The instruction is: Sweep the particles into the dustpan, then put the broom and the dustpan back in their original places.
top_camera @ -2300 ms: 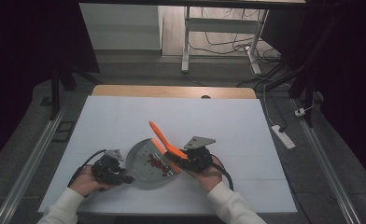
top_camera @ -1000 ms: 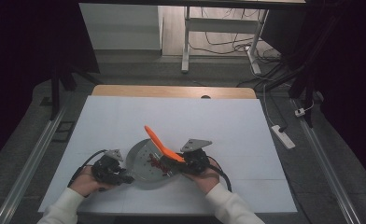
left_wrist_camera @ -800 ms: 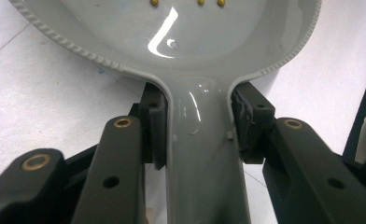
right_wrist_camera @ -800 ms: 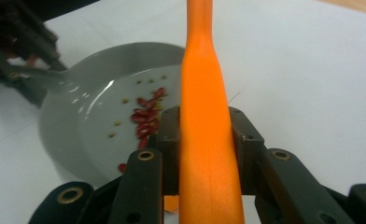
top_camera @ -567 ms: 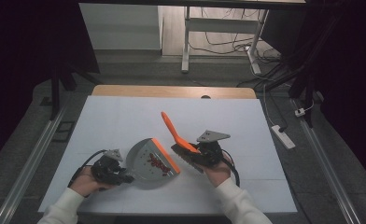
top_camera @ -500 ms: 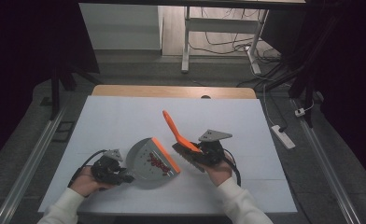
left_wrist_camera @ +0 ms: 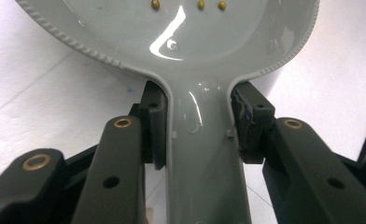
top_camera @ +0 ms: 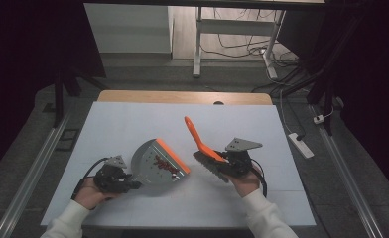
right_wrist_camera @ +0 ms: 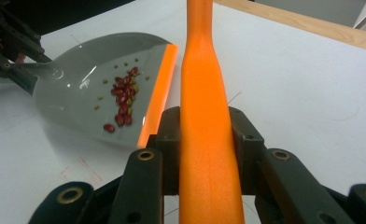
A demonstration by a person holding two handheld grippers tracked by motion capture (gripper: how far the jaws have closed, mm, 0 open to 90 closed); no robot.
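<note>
A grey dustpan (top_camera: 155, 166) with an orange front lip (right_wrist_camera: 158, 93) lies on the white table, with small red and yellow beans (right_wrist_camera: 123, 100) scattered inside it. My left gripper (top_camera: 127, 184) is shut on the dustpan's grey handle (left_wrist_camera: 202, 154), both pads pressing its sides (left_wrist_camera: 200, 126). My right gripper (top_camera: 223, 163) is shut on the orange handle of a hand brush (top_camera: 196, 135), whose dark bristles (top_camera: 208, 167) hang just right of the pan. In the right gripper view the handle (right_wrist_camera: 204, 116) runs straight up between the jaws of my right gripper (right_wrist_camera: 204, 135).
A white sheet (top_camera: 133, 124) covers the table, with a wooden strip (top_camera: 182, 96) along its far edge. A power strip (top_camera: 299, 145) lies on the floor to the right. Desk legs and cables (top_camera: 232, 44) stand beyond the table.
My right gripper has carried the brush to the right and slightly up, off the dustpan. The left gripper and the dustpan have stayed in place.
</note>
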